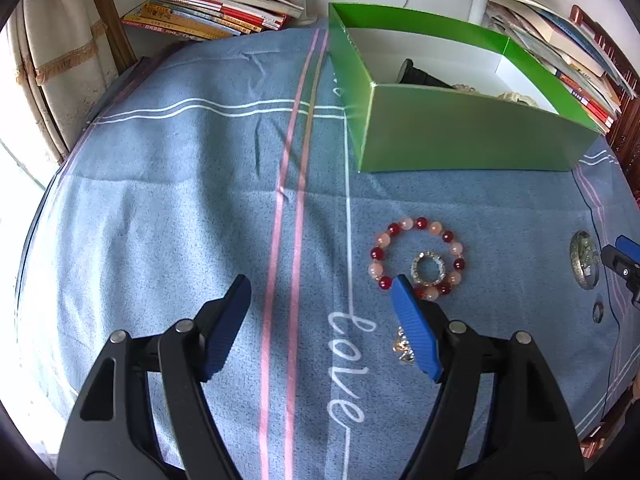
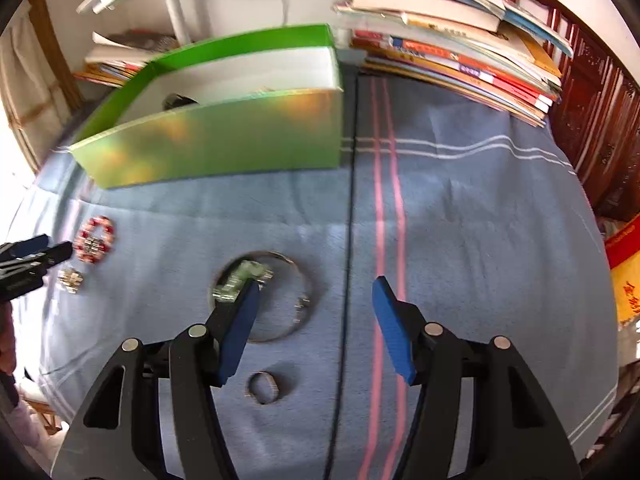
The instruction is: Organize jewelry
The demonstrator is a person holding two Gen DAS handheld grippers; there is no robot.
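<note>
A: Left gripper (image 1: pixel 320 288) – spread wide, nothing between the pads, low over the blue cloth (image 1: pixel 180 220). Right gripper (image 2: pixel 316 292) same, jaws apart, holding nothing.

B: Big stuff first?

A: Green box (image 1: pixel 460 132), open top, far side of cloth, some dark item inside, can't tell what. Book stacks (image 2: pixel 460 52) behind it.

B: Jewelry?

A: All loose on cloth, outside the box. Silver bangle w/ green stones (image 2: pixel 276 320) just under right gripper's left finger. Red/pink bead bracelet (image 1: pixel 416 258) by left gripper's right fingertip; rhinestone ring (image 1: pixel 428 268) lies inside its loop. Gold charm (image 1: pixel 402 350) partly hidden behind that finger. Small band ring (image 2: pixel 262 388) near right gripper base.
</note>
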